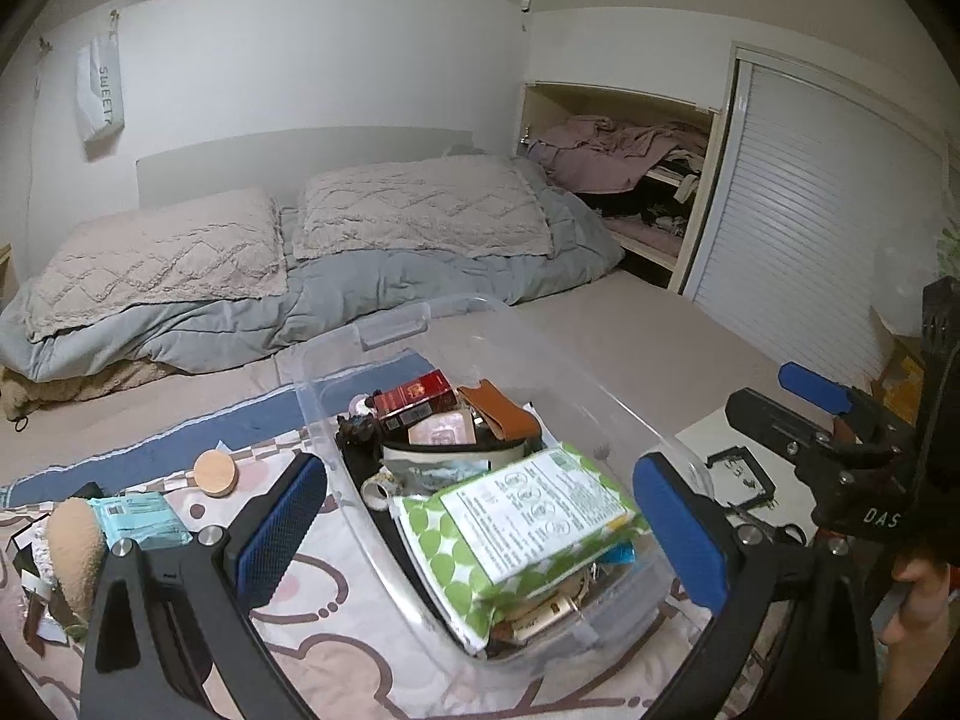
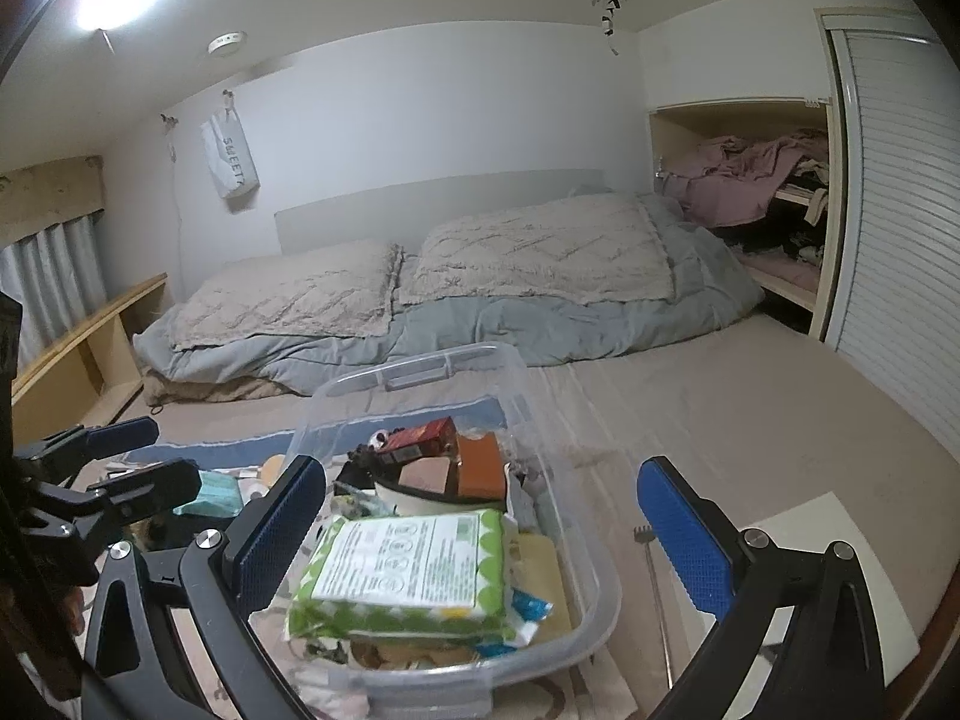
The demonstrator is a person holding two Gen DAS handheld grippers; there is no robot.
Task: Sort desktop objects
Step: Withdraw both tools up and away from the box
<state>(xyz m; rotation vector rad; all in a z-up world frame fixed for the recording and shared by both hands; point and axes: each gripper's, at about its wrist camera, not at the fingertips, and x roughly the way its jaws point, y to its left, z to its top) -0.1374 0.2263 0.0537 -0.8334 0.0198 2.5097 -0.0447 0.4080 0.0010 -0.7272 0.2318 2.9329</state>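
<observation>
A clear plastic bin sits on a patterned cloth on the bed. On top of its contents lies a green-and-white wipes pack. Behind the pack are a red box, a brown leather case and a tape roll. My left gripper hovers open over the bin's near-left part, nothing between its fingers. My right gripper is open and empty too, spread over the bin's near end.
Left of the bin lie a round wooden lid, a teal packet and a tan fuzzy item. To its right are a white board, a black frame, scissors and a metal back scratcher. Pillows and a duvet lie behind.
</observation>
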